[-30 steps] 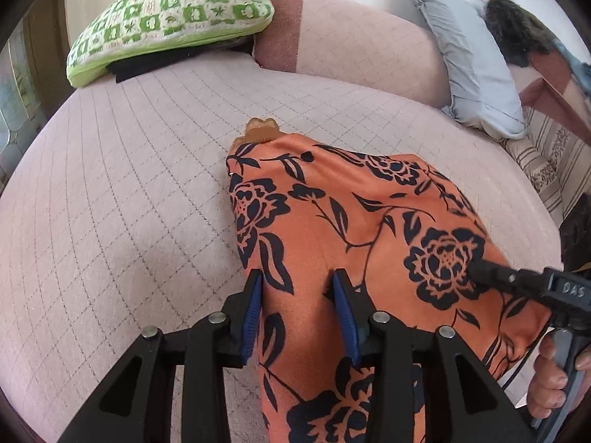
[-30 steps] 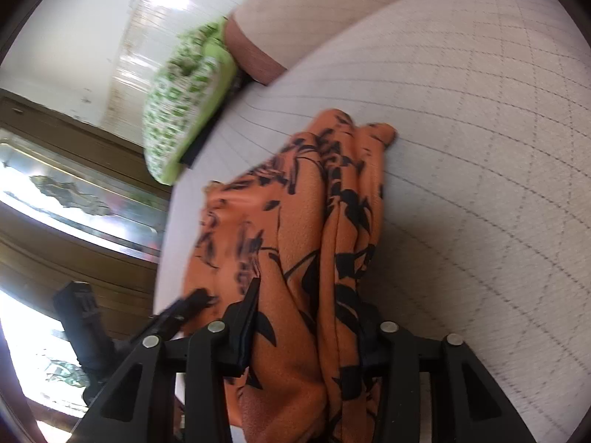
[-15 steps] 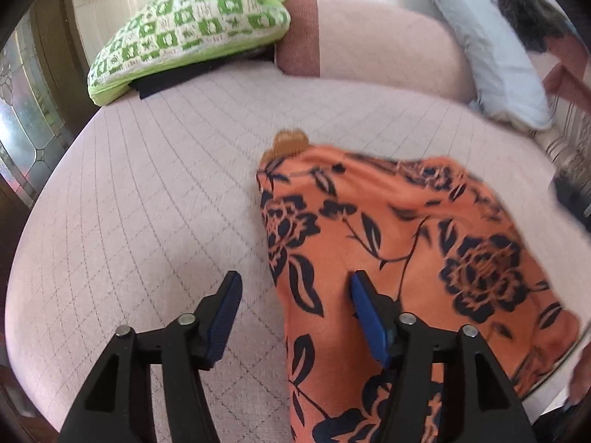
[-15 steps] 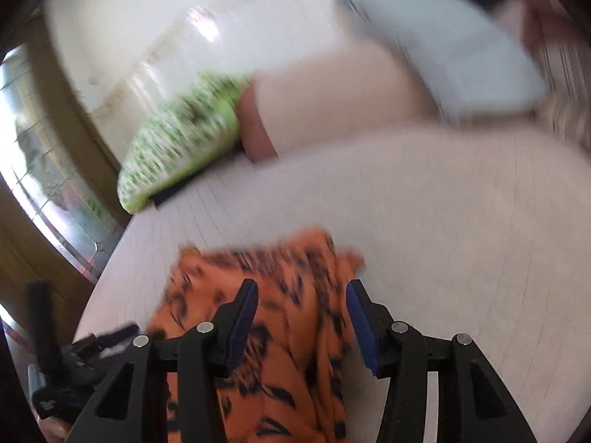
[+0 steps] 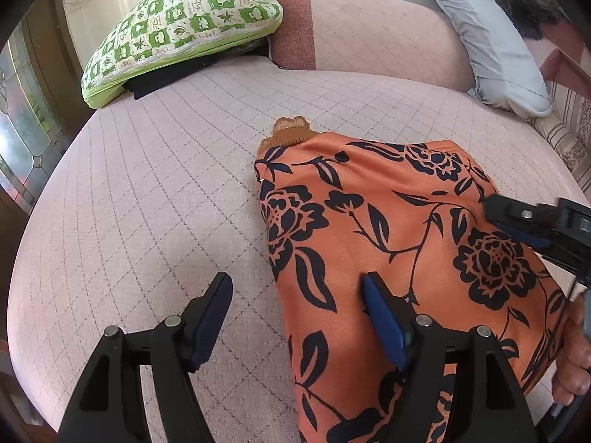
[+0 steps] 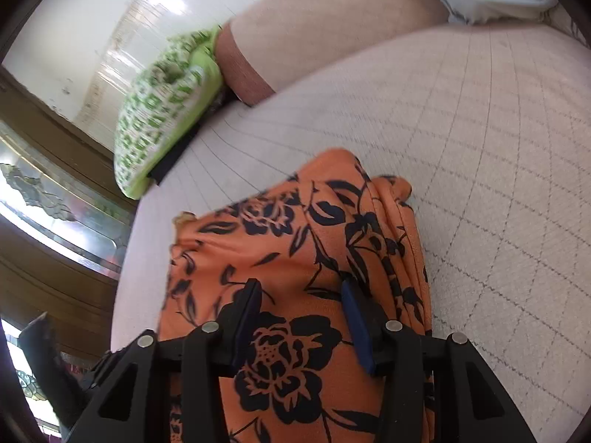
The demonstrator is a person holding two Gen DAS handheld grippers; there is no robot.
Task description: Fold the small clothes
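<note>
Garment (image 5: 388, 243) orange floral, flat on sofa (image 5: 155, 199), L tongs (image 5: 297, 288) agape straddling its edge, R tongs (image 6: 301, 288) agape above it

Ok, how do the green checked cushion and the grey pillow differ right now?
The green checked cushion carries a green and white patchwork print; the grey pillow is plain. The cushion lies at the far left of the sofa, flat on top of something dark, while the pillow leans against the backrest at the far right. Both sit at the back, apart from the orange floral garment.
</note>
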